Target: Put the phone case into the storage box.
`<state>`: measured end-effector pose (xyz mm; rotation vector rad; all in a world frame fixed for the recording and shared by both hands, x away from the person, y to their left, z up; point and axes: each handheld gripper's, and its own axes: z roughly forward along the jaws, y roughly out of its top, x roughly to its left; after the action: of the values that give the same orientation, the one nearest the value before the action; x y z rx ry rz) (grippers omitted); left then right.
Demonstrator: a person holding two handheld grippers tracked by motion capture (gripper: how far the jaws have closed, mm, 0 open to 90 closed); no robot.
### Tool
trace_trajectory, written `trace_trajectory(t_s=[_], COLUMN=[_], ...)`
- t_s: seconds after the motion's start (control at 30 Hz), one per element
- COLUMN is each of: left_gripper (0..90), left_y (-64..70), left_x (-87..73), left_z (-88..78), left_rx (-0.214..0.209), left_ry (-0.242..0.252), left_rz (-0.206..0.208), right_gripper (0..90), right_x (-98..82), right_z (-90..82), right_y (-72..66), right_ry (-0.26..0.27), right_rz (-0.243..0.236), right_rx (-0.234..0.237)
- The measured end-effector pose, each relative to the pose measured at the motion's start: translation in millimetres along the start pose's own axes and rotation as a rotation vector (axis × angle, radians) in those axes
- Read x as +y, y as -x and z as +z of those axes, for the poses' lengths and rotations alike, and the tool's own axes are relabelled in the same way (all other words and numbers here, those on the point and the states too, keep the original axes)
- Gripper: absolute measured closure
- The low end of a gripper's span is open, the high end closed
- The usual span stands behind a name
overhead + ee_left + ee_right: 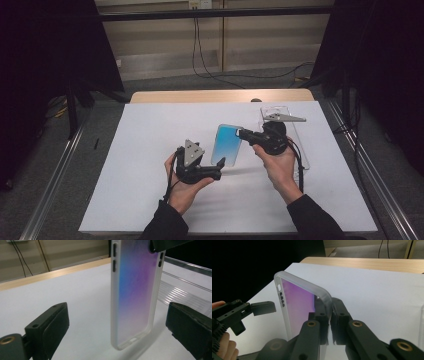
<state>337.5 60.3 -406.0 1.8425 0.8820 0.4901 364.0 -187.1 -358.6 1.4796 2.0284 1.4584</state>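
The left gripper (220,167) gapes wide — the phone case (227,144) hangs between its jaws, untouched, above the white table (145,150). The right gripper (241,133) pinches the case's top corner; behind it lies a clear plastic tray (302,150).

blue-to-purple gradient phone case (136,290), frosted white rim
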Motion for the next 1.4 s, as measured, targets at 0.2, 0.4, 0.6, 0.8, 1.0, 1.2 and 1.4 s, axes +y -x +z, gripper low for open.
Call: trace_trajectory(t_s=[0.2,0.4,0.6,0.8,1.0,1.2,1.4], left_gripper=[4.4,4.2,4.2,4.2,4.2,4.2,4.1], left_y=[-10.6,-20.5,-37.4,-51.4,-55.9,-61.4,-64.4], left_x=[-1.8,-7.6,-13.5,-19.8,-26.7,-30.1,-35.9], left_z=[-9.6,-24.0,-40.9,-56.3,-65.5,-72.4,-81.5], left_rx=[0.03,0.056,0.081,0.117,0.155,0.17,0.208], left_ry=[-0.026,0.01,0.028,0.041,0.038,0.036,0.044], left_rz=[0.0,0.068,0.049,0.029,0.039,0.032,0.034], right_gripper=[84.6,84.6,84.5,84.5,84.5,84.6,84.6], right_x=[2.4,4.1,4.0,5.2,7.1,10.8,16.3], right_z=[-6.1,-13.2,-17.0,-19.2,-25.2,-32.7,-39.3], right_y=[5.2,9.4,10.7,13.7,17.1,23.3,28.1], right_ry=[0.012,0.029,0.061,0.074,0.098,0.12,0.143], right_rz=[-0.023,-0.049,-0.083,-0.09,-0.098,-0.113,-0.13], right_rx=[-0.016,-0.034,-0.04,-0.037,-0.056,-0.091,-0.107])
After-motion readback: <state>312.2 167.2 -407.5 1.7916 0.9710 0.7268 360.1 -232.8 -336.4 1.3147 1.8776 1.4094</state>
